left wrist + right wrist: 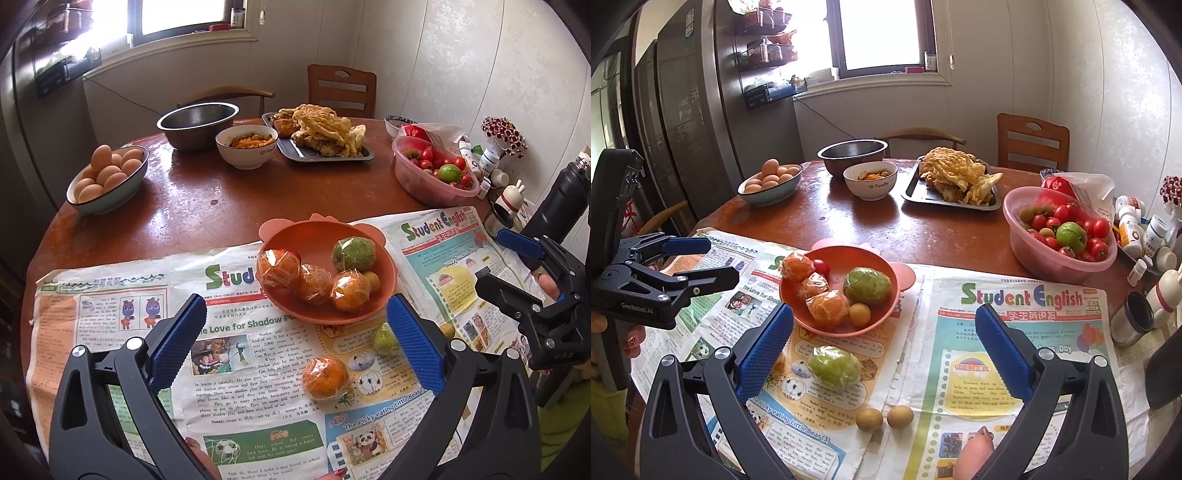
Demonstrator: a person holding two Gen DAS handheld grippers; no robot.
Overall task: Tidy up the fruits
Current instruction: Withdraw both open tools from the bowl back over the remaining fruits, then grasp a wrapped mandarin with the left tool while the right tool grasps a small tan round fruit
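1. While the orange plate (325,240) sits on the newspaper (110,314) near the middle of the table (221,192), three wrapped oranges (314,284), a wrapped green fruit (354,254), a small yellow fruit (371,281) and a cherry tomato (822,266) are seen lying in it.
2. Nearer the camera than the plate, a wrapped orange (325,376) and a wrapped green fruit (834,366) are left on the newspaper, with two small brown fruits (884,418) nearer still.
3. The left gripper (295,343) is held with its jaws spread wide and nothing clasped between them.
4. The right gripper (882,354) is likewise spread apart, empty, just short of the plate.
5. Beyond the plate, a pink bowl (1034,258) of tomatoes is seen to its right.
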